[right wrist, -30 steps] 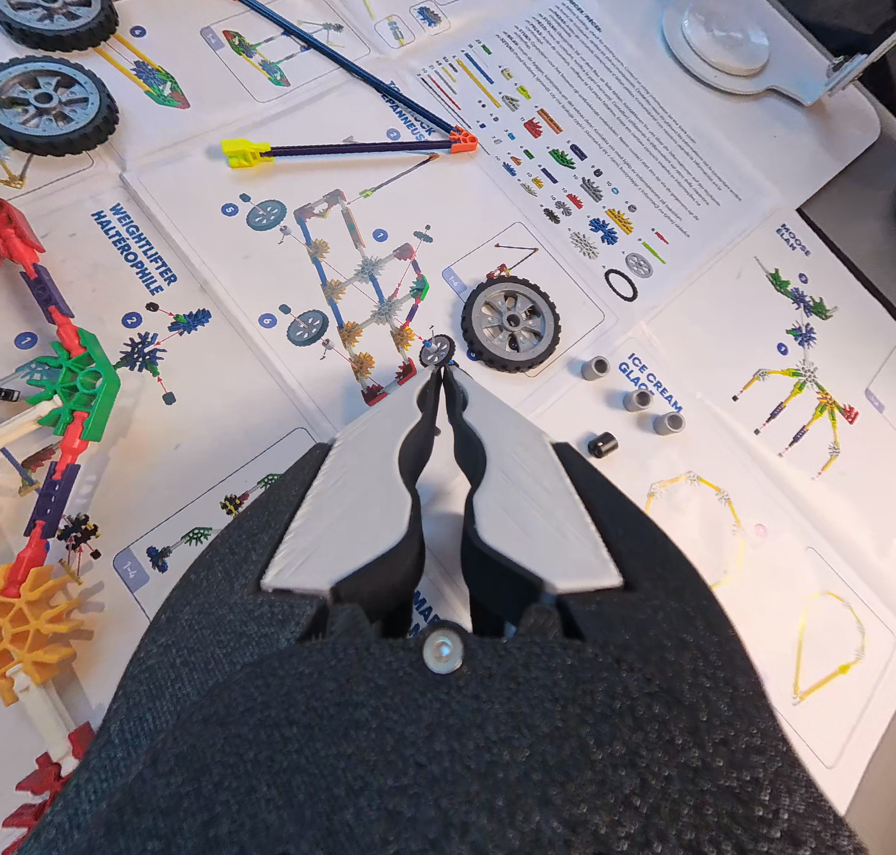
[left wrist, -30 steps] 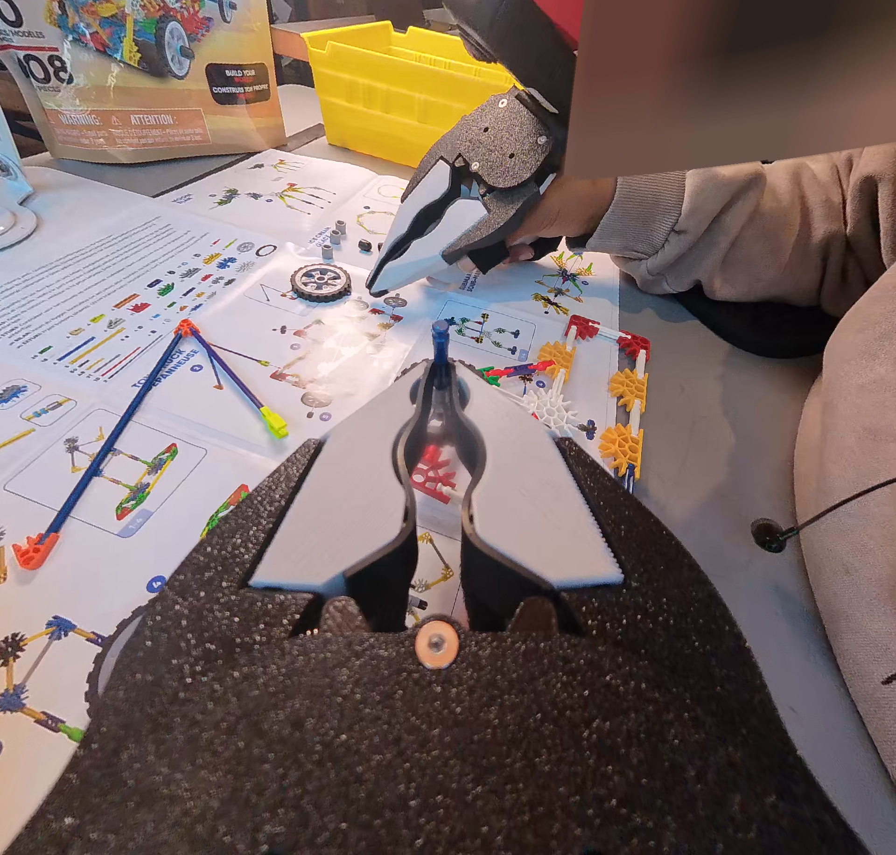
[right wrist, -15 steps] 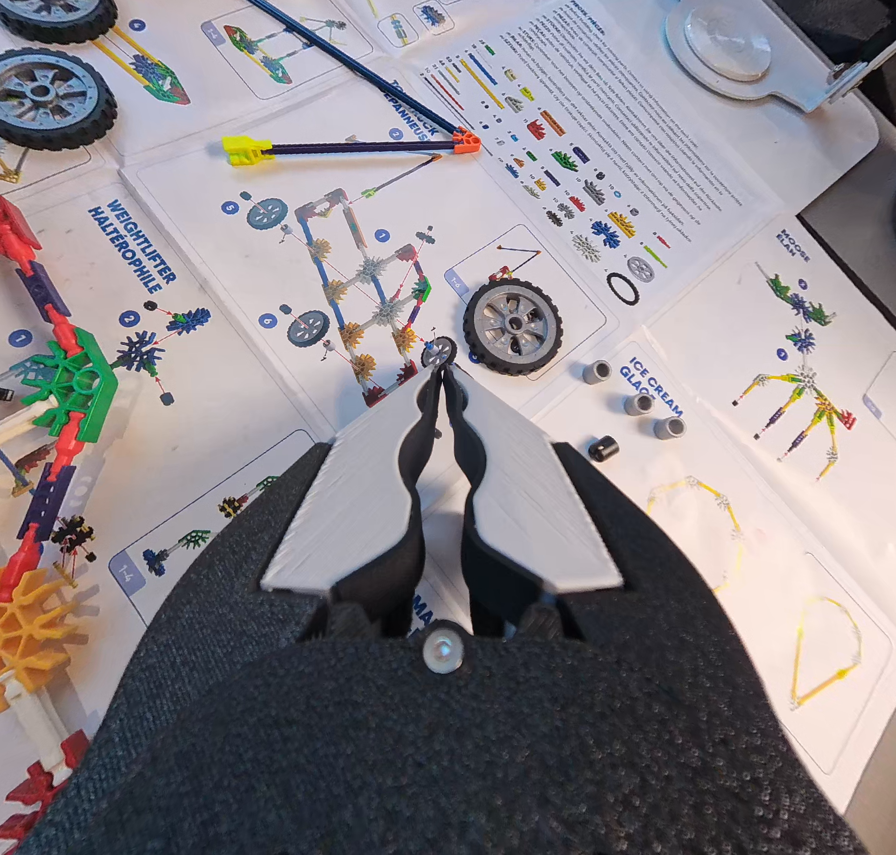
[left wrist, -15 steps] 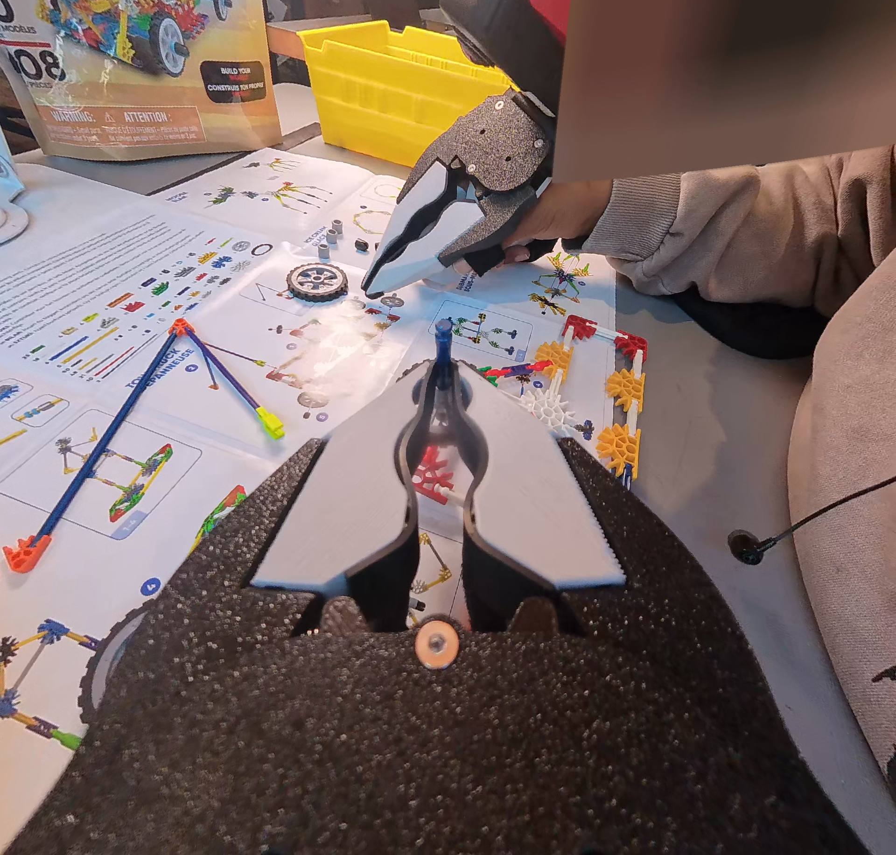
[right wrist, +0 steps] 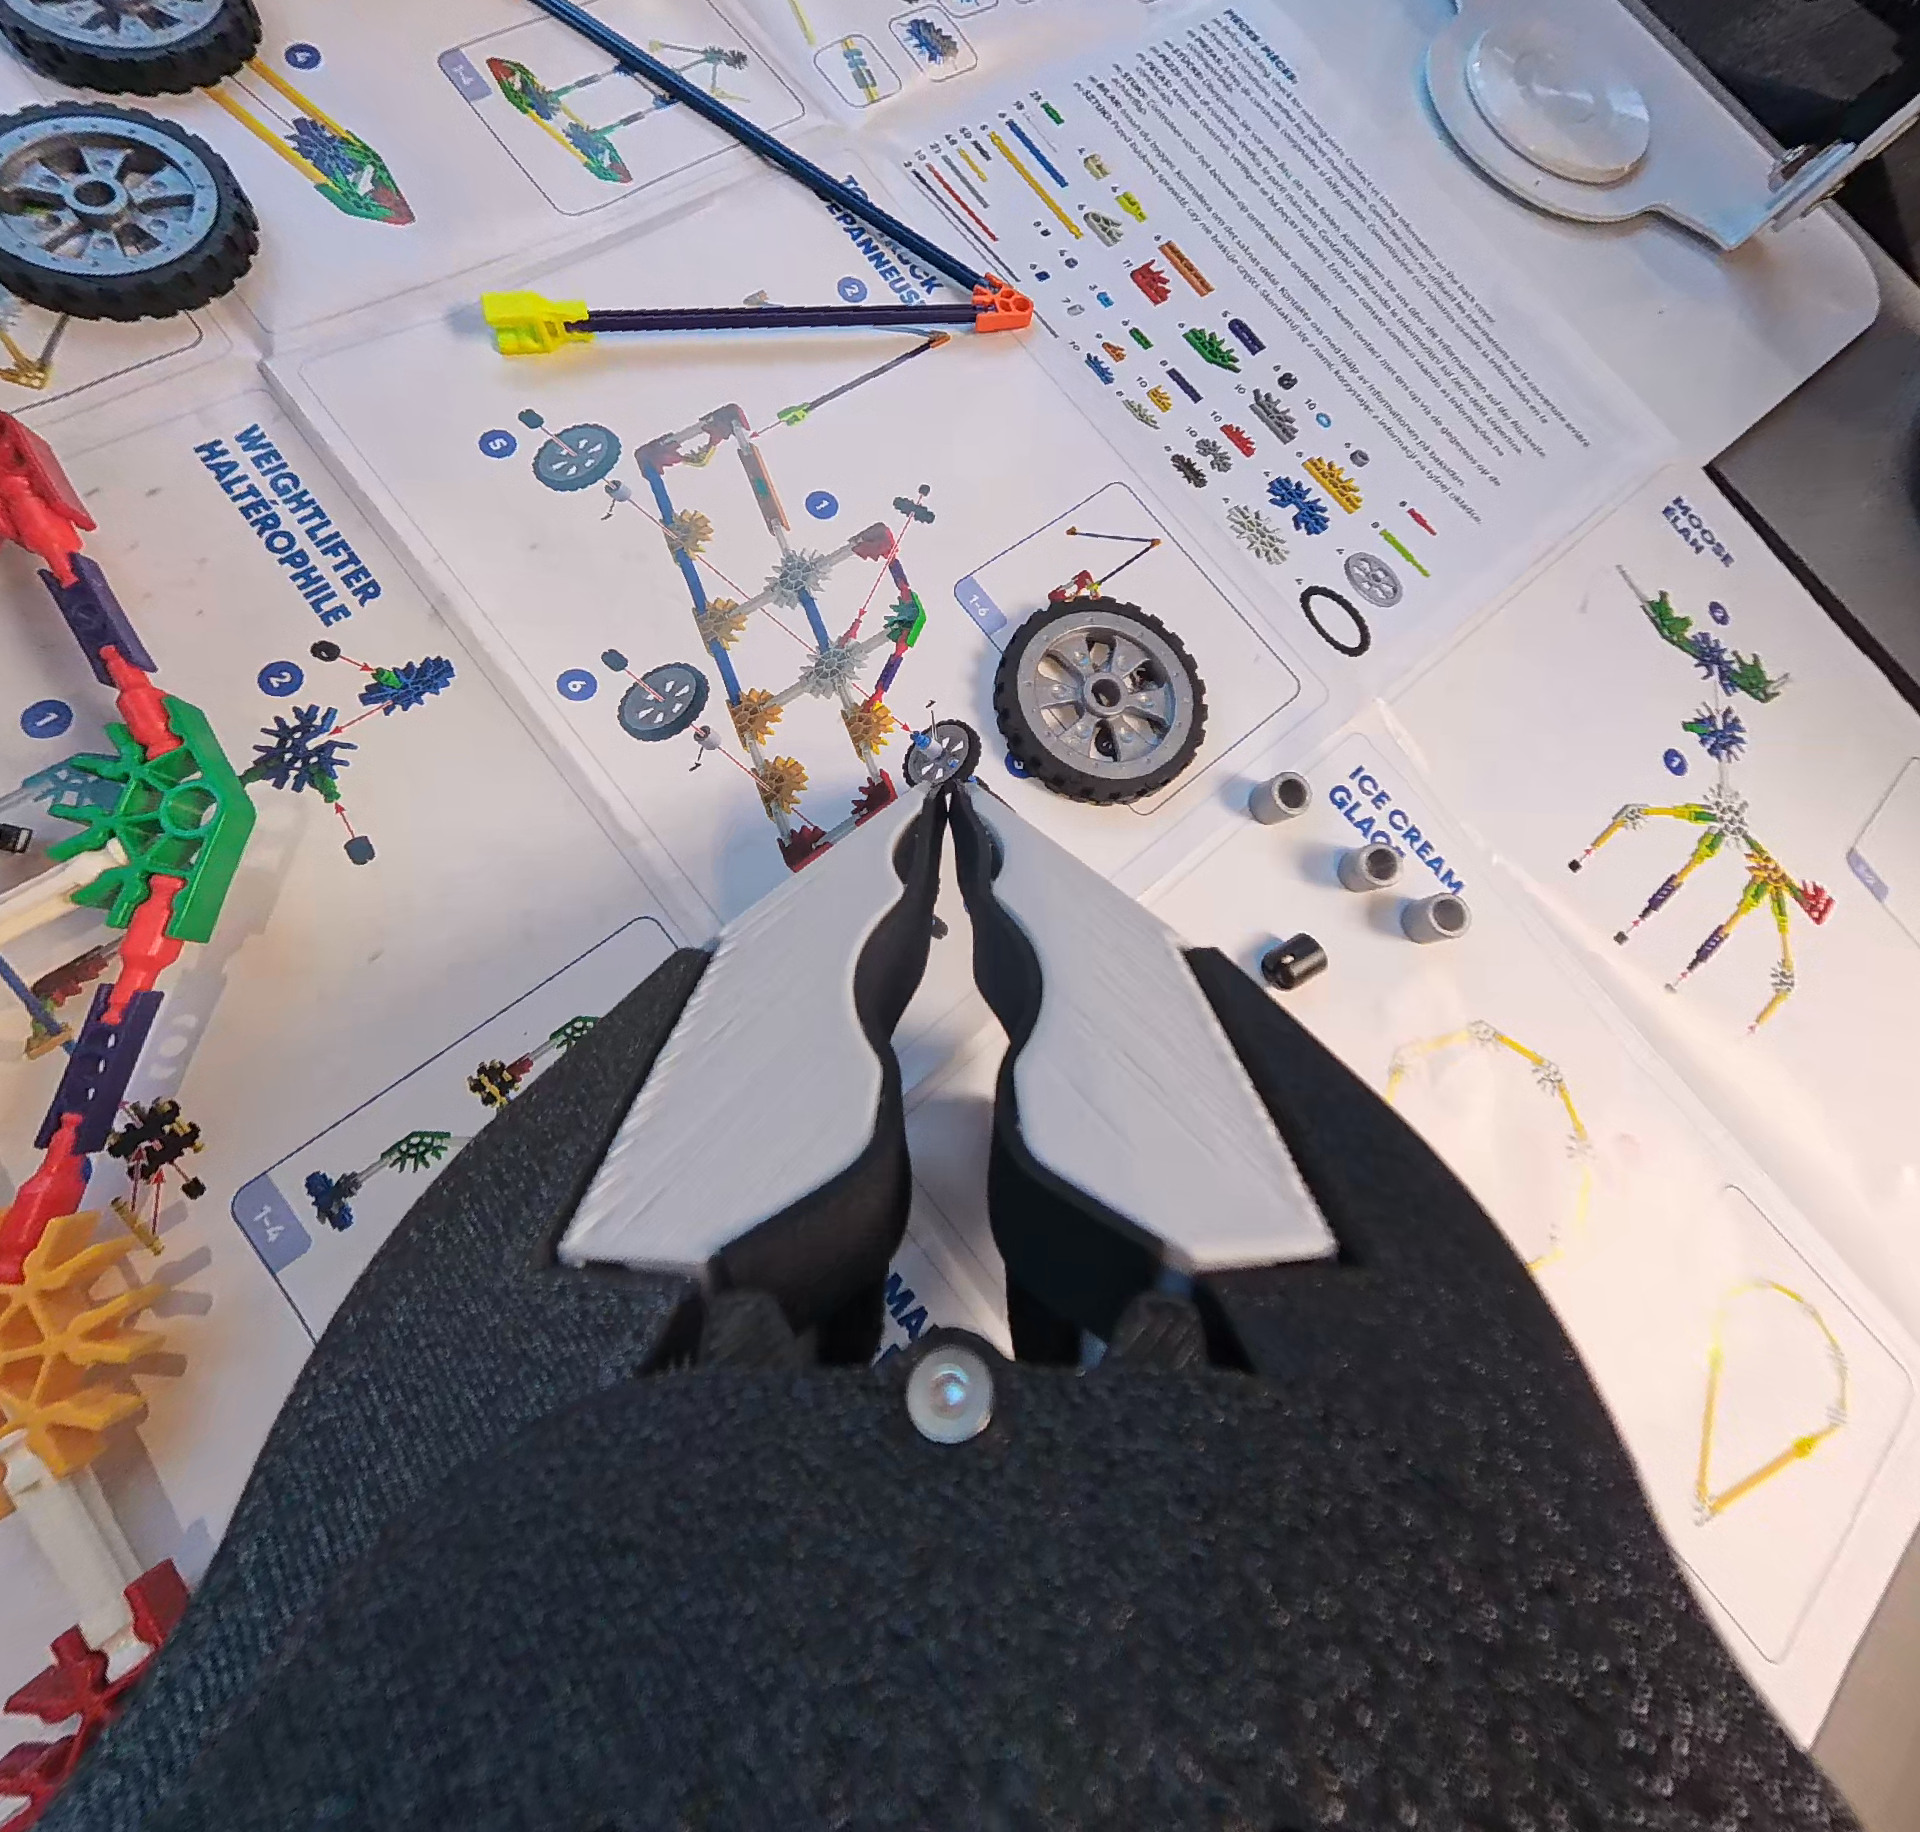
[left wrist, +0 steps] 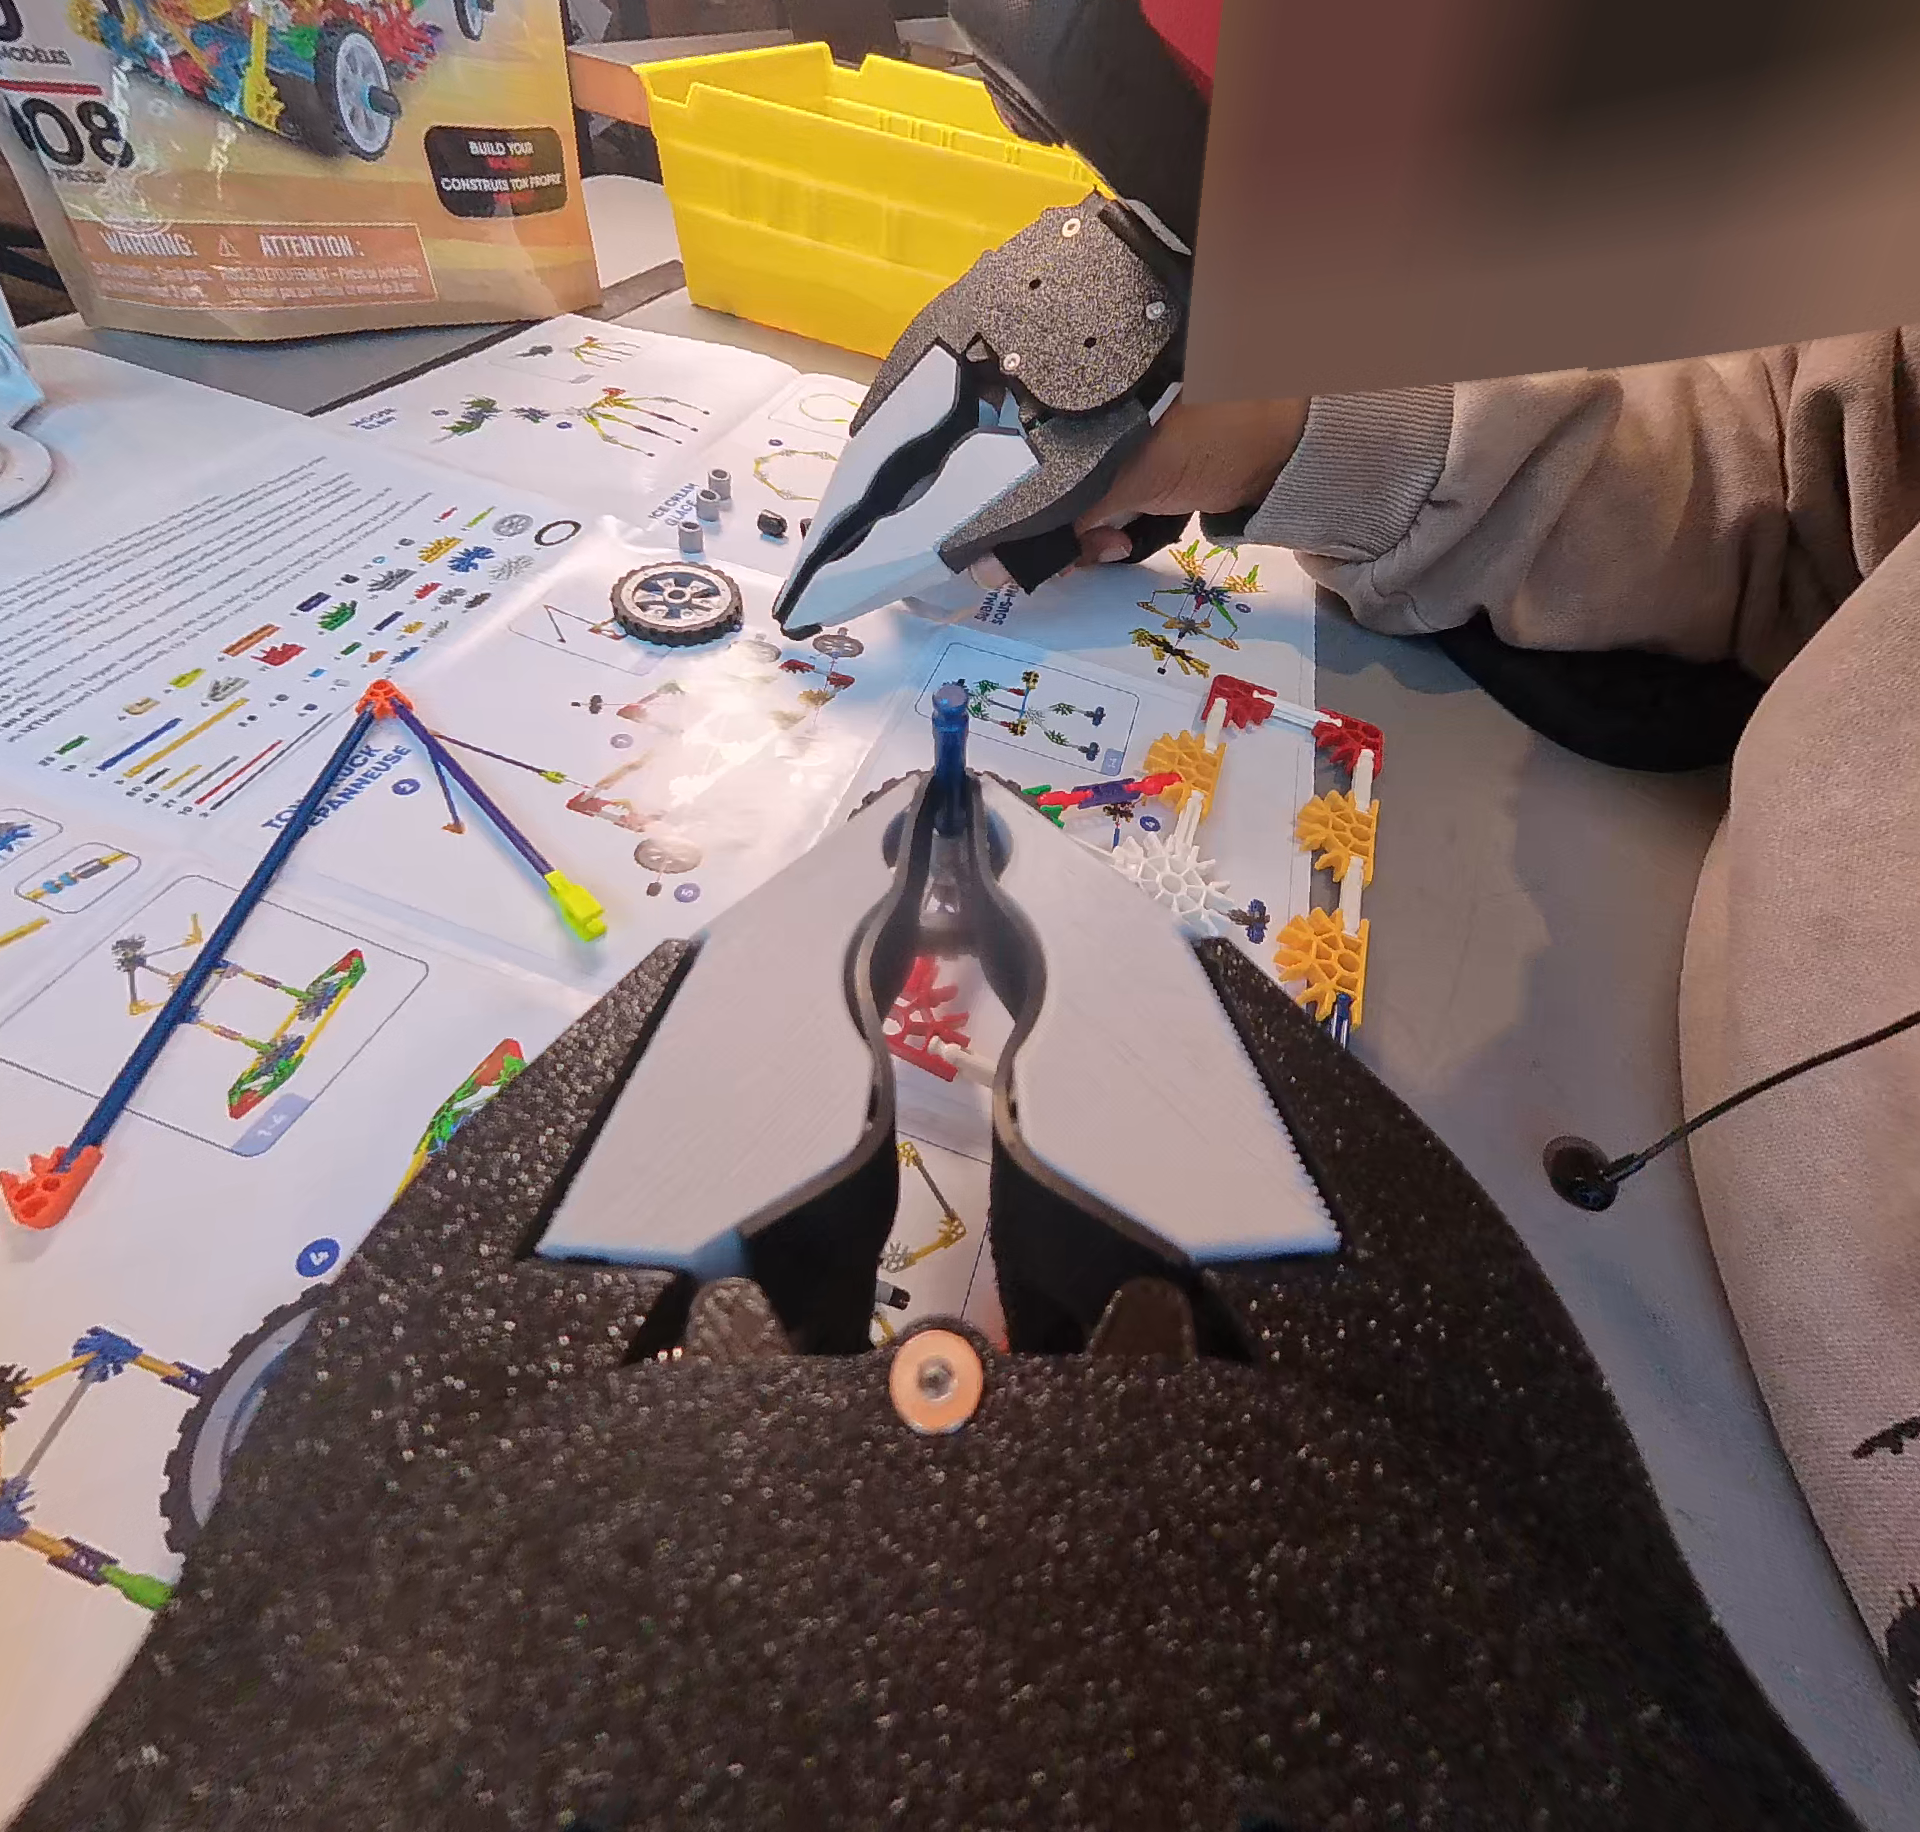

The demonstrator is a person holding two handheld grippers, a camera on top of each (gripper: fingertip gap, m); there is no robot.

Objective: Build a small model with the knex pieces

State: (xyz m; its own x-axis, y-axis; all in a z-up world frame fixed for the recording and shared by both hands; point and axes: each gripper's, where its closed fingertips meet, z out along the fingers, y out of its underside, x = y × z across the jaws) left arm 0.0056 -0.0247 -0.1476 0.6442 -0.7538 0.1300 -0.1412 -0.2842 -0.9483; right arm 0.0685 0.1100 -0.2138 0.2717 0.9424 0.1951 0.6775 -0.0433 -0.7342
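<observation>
1. Blue rod (left wrist: 948,733) stands clamped between the fingers of the left gripper (left wrist: 948,795). Its long axis runs along the fingers, and its knobbed end pokes out past the tips, at the centre of the left wrist view.
2. Just up-frame and a little left of the rod's end, the right gripper (left wrist: 795,624) points down at the instruction sheet (left wrist: 312,556), apart from the rod.
3. In its own view the right gripper (right wrist: 948,795) has its fingertips pressed together with nothing between them, low over the sheet.
4. The small wheel (right wrist: 1099,699) lies flat just right of those tips, far nearer the right gripper than the left.
5. Three grey sleeves (right wrist: 1278,797) and a black sleeve (right wrist: 1294,958) lie further right.
6. Two long rods joined at an orange connector (right wrist: 1003,305) lie at upper centre, and two large wheels (right wrist: 104,203) at upper left.
7. A connector frame (left wrist: 1340,826) lies right of the left gripper.
8. The yellow bin (left wrist: 852,182) sits at top centre of the left wrist view; its contents are hidden. A cardboard box (left wrist: 301,120) stands at upper left.
</observation>
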